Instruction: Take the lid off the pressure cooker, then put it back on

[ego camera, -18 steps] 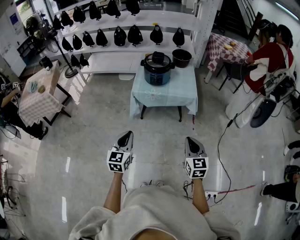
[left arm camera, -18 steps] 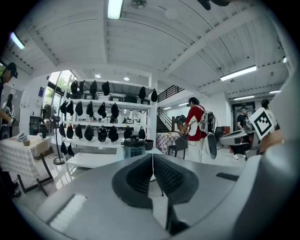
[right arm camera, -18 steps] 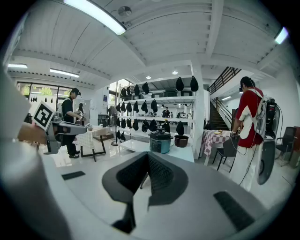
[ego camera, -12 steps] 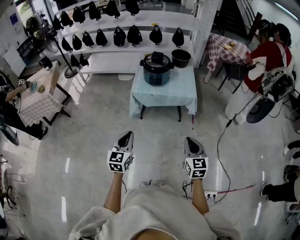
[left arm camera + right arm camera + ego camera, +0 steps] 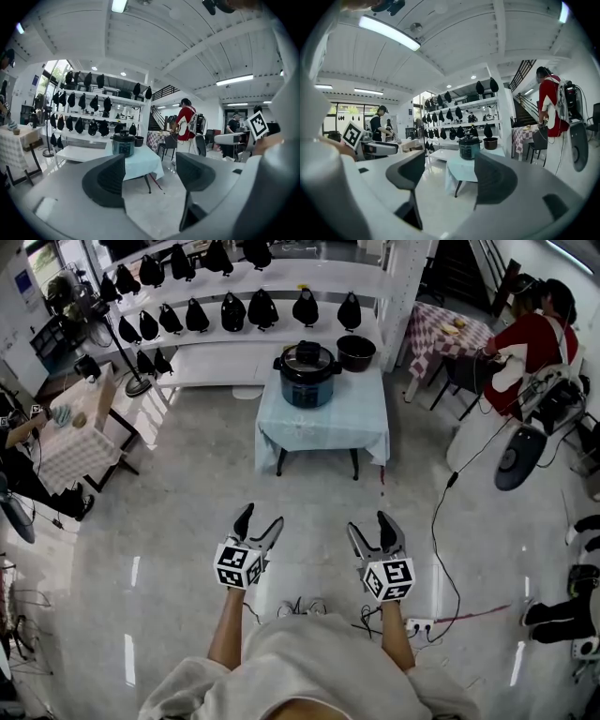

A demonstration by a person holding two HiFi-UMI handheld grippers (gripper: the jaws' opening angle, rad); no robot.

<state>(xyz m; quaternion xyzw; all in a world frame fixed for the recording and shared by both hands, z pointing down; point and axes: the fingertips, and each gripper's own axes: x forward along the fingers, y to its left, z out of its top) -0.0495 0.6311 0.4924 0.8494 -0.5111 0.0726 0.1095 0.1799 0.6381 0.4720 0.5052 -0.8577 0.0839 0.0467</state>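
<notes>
Low centre, our left gripper [image 5: 261, 517] and right gripper [image 5: 367, 523] hold textured dark jaws apart, empty; the rounded, lidded pressure cooker [image 5: 307, 372] sits upper centre.

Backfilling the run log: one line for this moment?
left gripper: open, empty | right gripper: open, empty | lid: on cooker | cooker: on table ahead, apart from both grippers

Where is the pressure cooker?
In the head view, the pressure cooker sits on the light blue table, top centre, left of a dark bowl.
</notes>
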